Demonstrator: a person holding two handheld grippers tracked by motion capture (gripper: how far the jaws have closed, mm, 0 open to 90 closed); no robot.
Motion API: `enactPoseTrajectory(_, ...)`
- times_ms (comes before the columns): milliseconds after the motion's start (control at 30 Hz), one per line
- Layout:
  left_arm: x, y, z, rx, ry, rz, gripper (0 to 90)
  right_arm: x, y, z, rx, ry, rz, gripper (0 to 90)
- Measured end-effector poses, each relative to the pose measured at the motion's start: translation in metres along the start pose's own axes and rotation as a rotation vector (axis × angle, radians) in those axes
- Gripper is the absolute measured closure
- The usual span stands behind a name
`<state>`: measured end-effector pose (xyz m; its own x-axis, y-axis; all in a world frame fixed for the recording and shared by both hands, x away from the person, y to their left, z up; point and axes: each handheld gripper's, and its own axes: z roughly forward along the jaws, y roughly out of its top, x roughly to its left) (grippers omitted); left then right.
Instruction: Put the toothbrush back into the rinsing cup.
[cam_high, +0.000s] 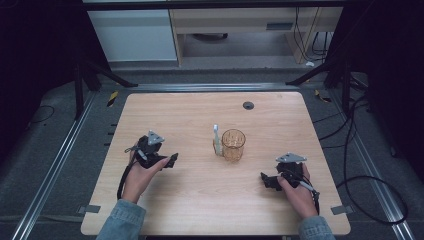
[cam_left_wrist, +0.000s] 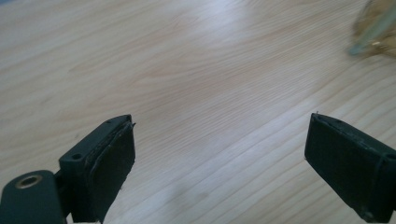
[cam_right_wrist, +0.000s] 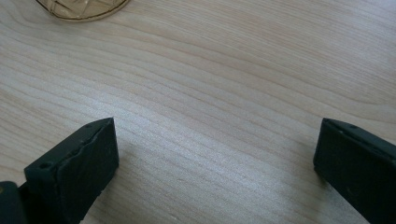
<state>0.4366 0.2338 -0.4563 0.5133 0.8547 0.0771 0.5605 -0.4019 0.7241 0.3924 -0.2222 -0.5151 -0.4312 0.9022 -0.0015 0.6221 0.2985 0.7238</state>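
Both grippers sit low over the wooden surface (cam_high: 200, 200), 1 per hand, forearms coming in from the near edge in denim sleeves.

Left gripper (cam_high: 172, 160): near the left side of the surface, pointing right toward the middle. Jaws spread wide in the left gripper view (cam_left_wrist: 219, 158), nothing between them, just bare wood grain. Cable trails back along the wrist.

Right gripper (cam_high: 263, 179): near the right side, closer to the near edge than the left one, pointing left. Jaws also spread wide in the right gripper view (cam_right_wrist: 215, 163), nothing held, bare wood between them.

Amber glass cup (cam_high: 233, 145): upright, roughly mid-surface, between the 2 grippers and a bit farther back than both. Well apart from either gripper. Its patterned base edge shows at the top of the right gripper view (cam_right_wrist: 84, 8); a blurred corner of it shows top right in the left gripper view (cam_left_wrist: 380, 28).

Toothbrush (cam_high: 217, 137): pale handle, standing nearly upright just beside the cup's left side, head up. It looks to lean on the cup's outside; cannot tell for sure if it touches the rim or sits off it.

Small dark round grommet (cam_high: 248, 105) set in the surface behind the cup, toward the far edge.
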Motion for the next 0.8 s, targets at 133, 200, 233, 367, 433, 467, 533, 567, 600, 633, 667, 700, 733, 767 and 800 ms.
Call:
enactPoseTrajectory(133,0.019,-0.014,0.005,0.035,0.032,-0.037,8.3,0.0,0.0,0.0,0.0,0.0,-0.001,0.4)
enactPoseTrajectory(200,0.025,-0.019,0.006,0.046,0.043,-0.054,8.3,0.0,0.0,0.0,0.0,0.0,-0.001,0.4)
enactPoseTrajectory(233,0.028,-0.021,0.007,0.051,0.048,-0.059,8.3,0.0,0.0,0.0,0.0,0.0,-0.001,0.4)
enactPoseTrajectory(367,0.039,-0.028,0.008,0.058,0.055,-0.089,8.5,0.0,0.0,0.0,0.0,0.0,-0.001,0.4)
enactPoseTrajectory(433,0.043,-0.032,0.009,0.058,0.059,-0.102,8.6,0.0,0.0,0.0,0.0,0.0,0.0,0.4)
enactPoseTrajectory(467,0.045,-0.033,0.009,0.066,0.059,-0.105,8.6,0.0,0.0,0.0,0.001,0.001,0.001,0.4)
enactPoseTrajectory(533,0.049,-0.037,0.011,0.071,0.066,-0.114,8.6,0.0,0.0,0.0,0.0,0.0,-0.001,0.3)
enactPoseTrajectory(567,0.05,-0.038,0.011,0.076,0.067,-0.116,8.6,0.0,0.0,0.0,0.0,0.001,0.0,0.4)
enactPoseTrajectory(600,0.052,-0.039,0.012,0.079,0.071,-0.12,8.7,0.0,0.0,0.0,0.0,0.0,-0.001,0.4)
enactPoseTrajectory(633,0.053,-0.04,0.012,0.081,0.074,-0.124,8.6,0.0,0.0,0.0,0.0,0.0,-0.001,0.4)
enactPoseTrajectory(667,0.054,-0.041,0.013,0.078,0.079,-0.128,8.5,0.0,0.0,0.0,0.0,0.0,0.0,0.3)
enactPoseTrajectory(700,0.055,-0.042,0.013,0.079,0.08,-0.136,7.5,0.0,0.0,0.0,0.0,0.0,-0.001,0.4)
enactPoseTrajectory(733,0.056,-0.042,0.014,0.079,0.084,-0.138,7.5,0.0,0.0,0.0,0.0,0.0,-0.001,0.4)
enactPoseTrajectory(767,0.056,-0.043,0.014,0.083,0.087,-0.138,7.4,0.0,0.0,0.0,0.0,0.0,-0.001,0.4)
enactPoseTrajectory(800,0.057,-0.044,0.016,0.082,0.088,-0.138,7.4,0.0,0.0,0.0,0.0,0.0,0.0,0.3)
